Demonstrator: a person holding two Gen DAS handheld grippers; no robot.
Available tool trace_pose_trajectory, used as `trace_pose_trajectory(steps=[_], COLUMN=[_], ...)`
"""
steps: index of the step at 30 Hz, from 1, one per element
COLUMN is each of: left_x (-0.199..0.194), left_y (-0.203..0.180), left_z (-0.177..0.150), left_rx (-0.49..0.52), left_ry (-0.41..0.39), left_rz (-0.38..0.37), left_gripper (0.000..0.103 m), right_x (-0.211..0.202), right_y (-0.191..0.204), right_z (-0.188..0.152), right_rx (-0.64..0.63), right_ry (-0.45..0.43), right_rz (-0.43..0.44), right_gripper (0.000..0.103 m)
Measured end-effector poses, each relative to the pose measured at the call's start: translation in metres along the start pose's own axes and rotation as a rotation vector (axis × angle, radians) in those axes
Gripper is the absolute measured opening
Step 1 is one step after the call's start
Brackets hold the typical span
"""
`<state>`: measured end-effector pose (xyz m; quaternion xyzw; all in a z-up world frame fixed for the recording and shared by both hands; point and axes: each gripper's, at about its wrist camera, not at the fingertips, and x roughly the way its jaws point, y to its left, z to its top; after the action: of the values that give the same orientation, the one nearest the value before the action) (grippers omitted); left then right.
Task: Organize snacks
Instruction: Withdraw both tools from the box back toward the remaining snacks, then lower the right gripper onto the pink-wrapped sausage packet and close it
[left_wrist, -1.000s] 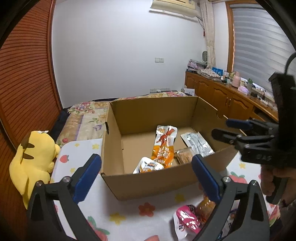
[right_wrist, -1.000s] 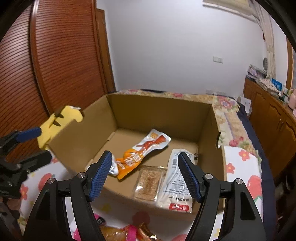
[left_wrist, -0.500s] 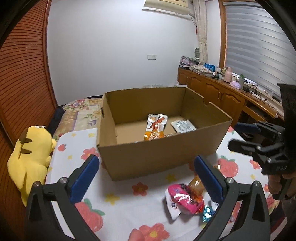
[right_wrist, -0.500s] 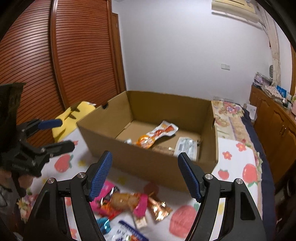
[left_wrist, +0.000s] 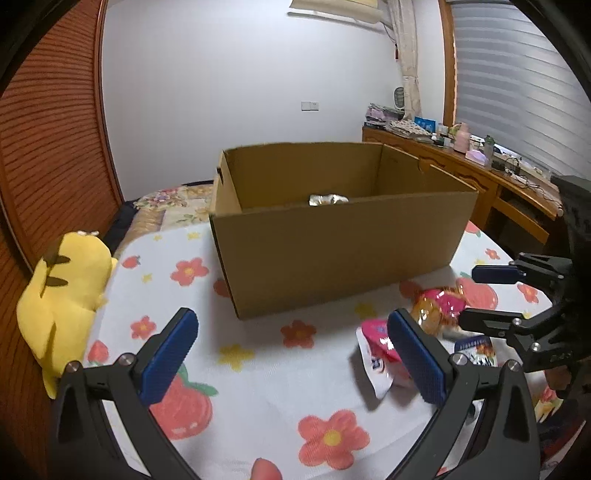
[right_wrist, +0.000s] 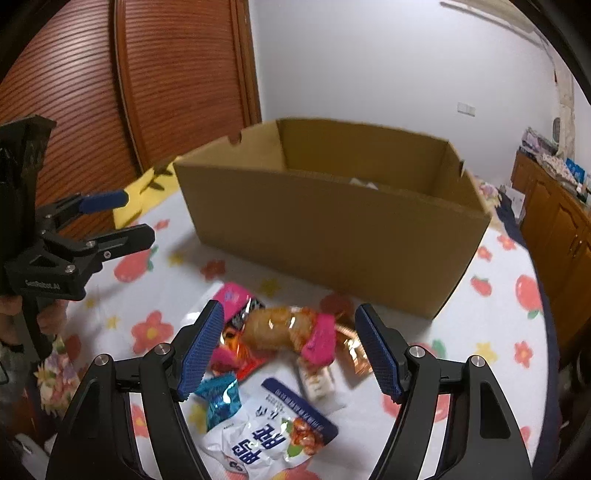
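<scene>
You hold two grippers over the bench (left_wrist: 258, 387), which wears a white cloth printed with flowers and strawberries. Your left gripper (left_wrist: 291, 354) has its jaws spread wide with nothing between them, hanging above bare cloth in front of the box. Your right gripper (right_wrist: 290, 349) also has its jaws wide apart and holds nothing; it hovers over the pile of snacks.

There is one cardboard box (right_wrist: 332, 221), open at the top, standing on the bench beyond the pile. From the left wrist view only one thing shows above its near wall: a crumpled silver packet (left_wrist: 328, 199) near the back. What else lies inside you cannot tell from here.

The loose snacks lie together on the cloth, just in front of the box and apart from it. You can count about six, though they overlap and blur:
- one clear bag with pink ends (right_wrist: 286, 332), a golden-brown snack inside, lying on top between your right jaws
- one pink packet (right_wrist: 231, 297) behind it
- one teal wrapper (right_wrist: 219, 400)
- one white and blue bag (right_wrist: 267, 435) nearest you
- one small white packet (right_wrist: 317, 380)
- one copper foil wrapper (right_wrist: 354, 350)

One yellow plush toy (left_wrist: 62, 295) sits at the left edge of the bench.
</scene>
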<state>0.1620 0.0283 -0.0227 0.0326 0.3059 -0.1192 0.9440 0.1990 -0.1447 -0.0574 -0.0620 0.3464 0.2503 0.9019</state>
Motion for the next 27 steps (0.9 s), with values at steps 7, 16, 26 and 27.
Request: trace_pose_trajectory(steps=[7, 16, 26, 27], left_x=[0.007, 0.007, 0.011, 0.012], left_y=[0.0, 0.002, 0.009, 0.009], left_z=[-0.021, -0.032, -0.036, -0.036], left_rx=[-0.029, -0.062, -0.092, -0.093], left_ry=[0.052, 0.057, 0.076, 0.078], left_rz=[-0.052, -0.09, -0.1, -0.1], left_gripper=[0.103, 0.101, 0.101, 0.101], right_x=[0.02, 0.043, 0.06, 0.06], right_y=[0.0, 0.004, 0.004, 0.001], right_z=[-0.003, 0.0, -0.006, -0.006], right_rx=[0.025, -0.004, -0.044, -0.029], right_ry=[0.028, 0.078, 0.141, 0.144], right_rz=[0.01, 0.015, 0.001, 0.014], right_gripper=[0.075, 0.074, 0.08, 0.08])
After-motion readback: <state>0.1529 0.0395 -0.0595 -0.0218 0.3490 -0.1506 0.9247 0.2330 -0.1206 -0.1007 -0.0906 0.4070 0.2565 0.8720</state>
